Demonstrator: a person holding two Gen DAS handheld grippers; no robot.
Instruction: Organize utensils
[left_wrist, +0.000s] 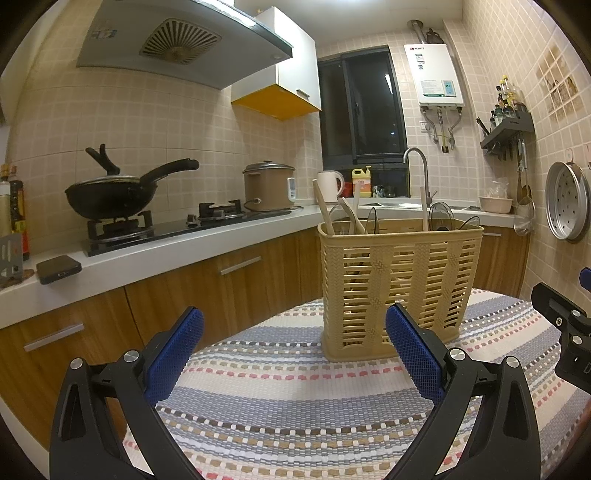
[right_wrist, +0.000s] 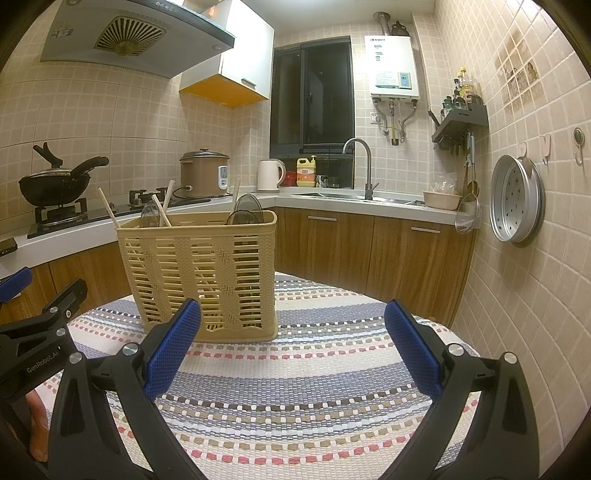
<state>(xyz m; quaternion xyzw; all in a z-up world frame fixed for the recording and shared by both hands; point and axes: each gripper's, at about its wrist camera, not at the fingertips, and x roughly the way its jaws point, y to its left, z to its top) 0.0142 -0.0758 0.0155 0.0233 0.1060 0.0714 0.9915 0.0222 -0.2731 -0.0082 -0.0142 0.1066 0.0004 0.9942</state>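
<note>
Beige tiles cover the kitchen walls, and a striped woven cloth lies over the desk. On this cloth stands a tan slotted basket, upright, with wooden utensils and dark ladles standing inside it. The left hand-held gripper hangs above the cloth just before the basket, its blue pads spread wide and grasping nothing. The right hand-held gripper is also spread wide and empty, with the basket ahead on its left.
</note>
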